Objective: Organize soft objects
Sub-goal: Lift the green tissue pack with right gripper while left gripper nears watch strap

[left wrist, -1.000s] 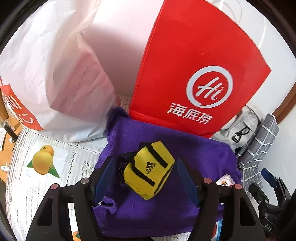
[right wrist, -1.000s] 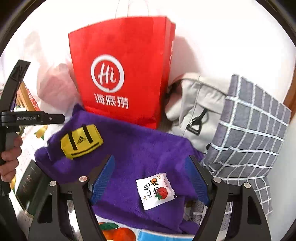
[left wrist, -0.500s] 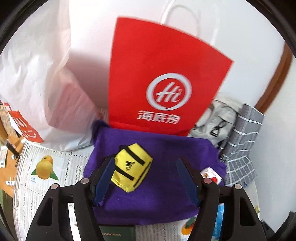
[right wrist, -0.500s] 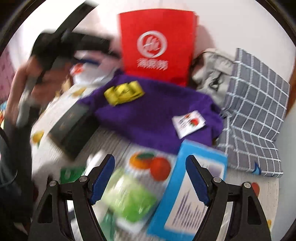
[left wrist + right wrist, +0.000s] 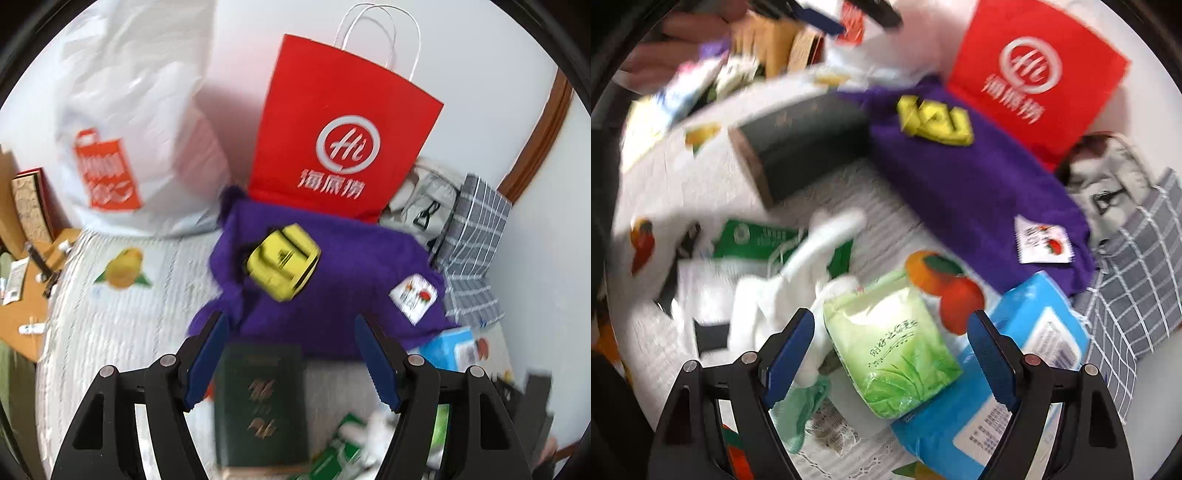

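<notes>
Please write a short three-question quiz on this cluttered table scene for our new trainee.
1. True or false: the yellow pouch lies on the purple cloth.
2. What sits between the right gripper fingers? A) light green tissue pack B) dark green box C) red paper bag
3. Which colour is the flat pack under the tissue pack?

Key: 1 true; 2 A, ungripped, jaws opening; 3 blue.
</notes>
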